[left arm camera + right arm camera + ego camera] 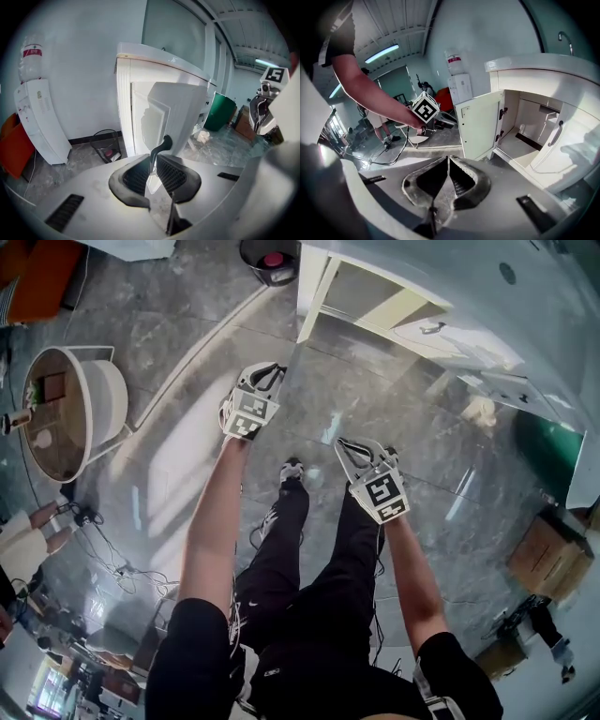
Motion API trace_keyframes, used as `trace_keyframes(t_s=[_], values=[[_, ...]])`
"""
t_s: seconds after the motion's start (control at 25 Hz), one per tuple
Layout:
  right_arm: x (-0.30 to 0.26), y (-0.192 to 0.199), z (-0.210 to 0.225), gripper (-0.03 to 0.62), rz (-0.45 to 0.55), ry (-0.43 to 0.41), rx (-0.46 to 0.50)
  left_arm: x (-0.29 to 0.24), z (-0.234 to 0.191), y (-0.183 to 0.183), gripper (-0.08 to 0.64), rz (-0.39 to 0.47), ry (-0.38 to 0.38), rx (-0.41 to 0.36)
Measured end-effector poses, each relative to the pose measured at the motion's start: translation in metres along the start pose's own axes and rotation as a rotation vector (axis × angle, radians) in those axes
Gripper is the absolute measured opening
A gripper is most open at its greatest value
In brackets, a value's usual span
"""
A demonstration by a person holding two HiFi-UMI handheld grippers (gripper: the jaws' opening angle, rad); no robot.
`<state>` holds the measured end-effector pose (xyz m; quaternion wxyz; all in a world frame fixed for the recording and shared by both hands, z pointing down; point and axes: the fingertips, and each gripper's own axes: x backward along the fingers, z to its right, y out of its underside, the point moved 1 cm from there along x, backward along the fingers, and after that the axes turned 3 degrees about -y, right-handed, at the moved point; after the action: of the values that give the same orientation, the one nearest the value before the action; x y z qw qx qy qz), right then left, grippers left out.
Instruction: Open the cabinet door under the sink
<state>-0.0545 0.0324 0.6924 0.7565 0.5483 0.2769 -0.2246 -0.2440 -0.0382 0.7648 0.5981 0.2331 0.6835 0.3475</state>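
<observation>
Both my tongs are pressed together on nothing. My left tongs (265, 373) sit at eleven o'clock from my right tongs (349, 444). The cabinet door (480, 124) stands swung open at twelve o'clock under the sink cabinet (525, 79). Its dark handle (162, 143) shows just beyond my left tips.

The right gripper (448, 161) held its jaws pressed together on nothing, facing the sink cabinet (525, 77), where one door (480, 124) stood swung wide beside another door (572, 145) bearing a curved handle (555, 133), with what looked like a water dispenser (459, 86) behind.
</observation>
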Motion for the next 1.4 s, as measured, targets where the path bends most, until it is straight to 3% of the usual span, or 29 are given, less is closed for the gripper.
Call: trace_keyframes(t_s=[0.2, 0.44, 0.96, 1.4], values=[[0.016, -0.015, -0.014, 0.071, -0.012, 0.025, -0.006, 0.032, 0.001, 0.005, 0.049, -0.025, 0.022, -0.004], [0.037, -0.054, -0.039, 0.070, -0.032, 0.042, 0.011, 0.098, 0.004, -0.016, 0.049, -0.003, 0.031, 0.082], [0.135, -0.105, -0.101, 0.069, 0.017, 0.111, 0.000, 0.230, 0.097, -0.120, 0.015, 0.108, 0.150, 0.042], [0.204, -0.123, -0.131, 0.071, 0.103, 0.204, 0.011, 0.301, 0.149, -0.148, 0.015, 0.142, 0.173, 0.011]])
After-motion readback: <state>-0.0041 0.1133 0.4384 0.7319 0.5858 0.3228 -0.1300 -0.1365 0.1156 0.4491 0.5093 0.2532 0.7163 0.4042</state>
